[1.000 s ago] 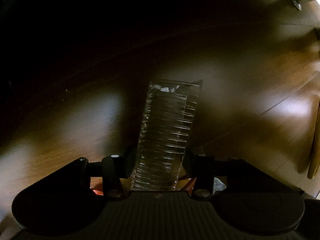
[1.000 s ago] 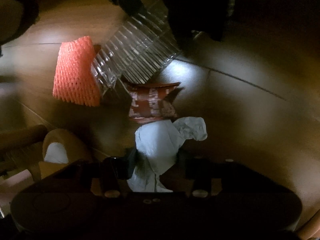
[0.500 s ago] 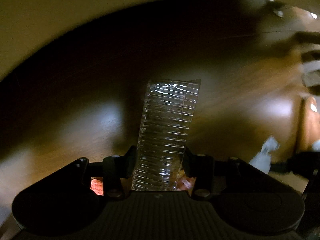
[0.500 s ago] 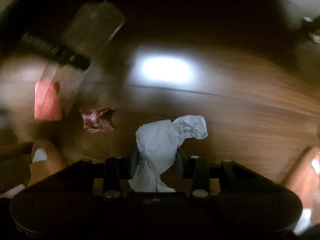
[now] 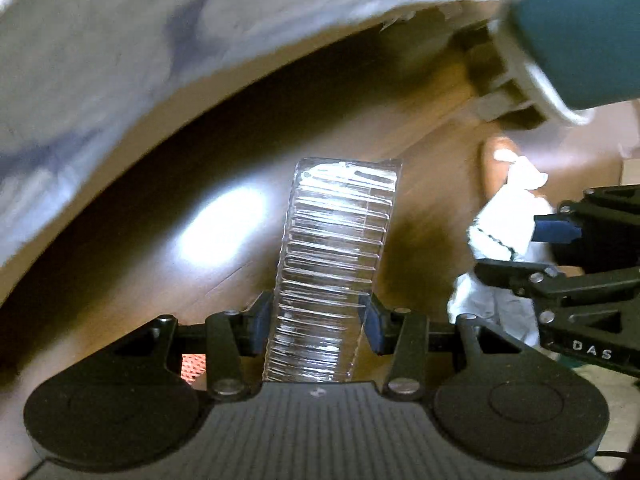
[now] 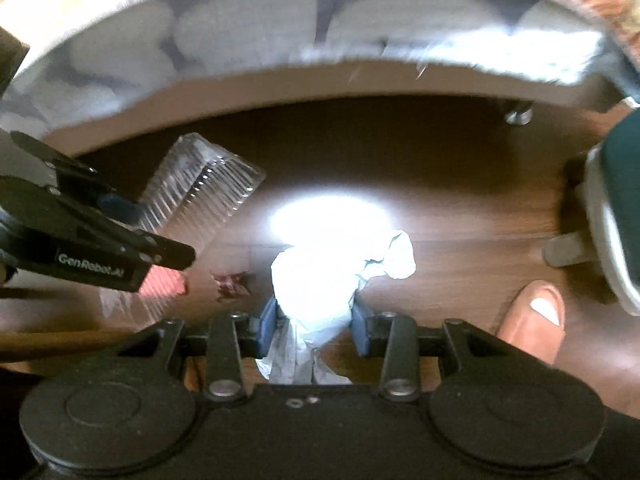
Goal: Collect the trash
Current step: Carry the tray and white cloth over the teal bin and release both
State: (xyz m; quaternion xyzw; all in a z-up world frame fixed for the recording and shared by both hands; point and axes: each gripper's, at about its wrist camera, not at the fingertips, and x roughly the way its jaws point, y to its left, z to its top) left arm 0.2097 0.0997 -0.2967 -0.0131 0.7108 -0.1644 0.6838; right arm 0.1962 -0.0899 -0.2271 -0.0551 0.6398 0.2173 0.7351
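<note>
The lower end of the clear plastic tray drops out of sight behind the left gripper body, and its far corner smears in the right wrist view. The crumpled tissue is washed out by glare (no folds can be read in its middle), and its tail disappears behind the right gripper. On the floor, the orange foam net and a red wrapper are partly covered and too blurred to read. A pale blurred mass runs off the upper edge; what it is cannot be told.
</note>
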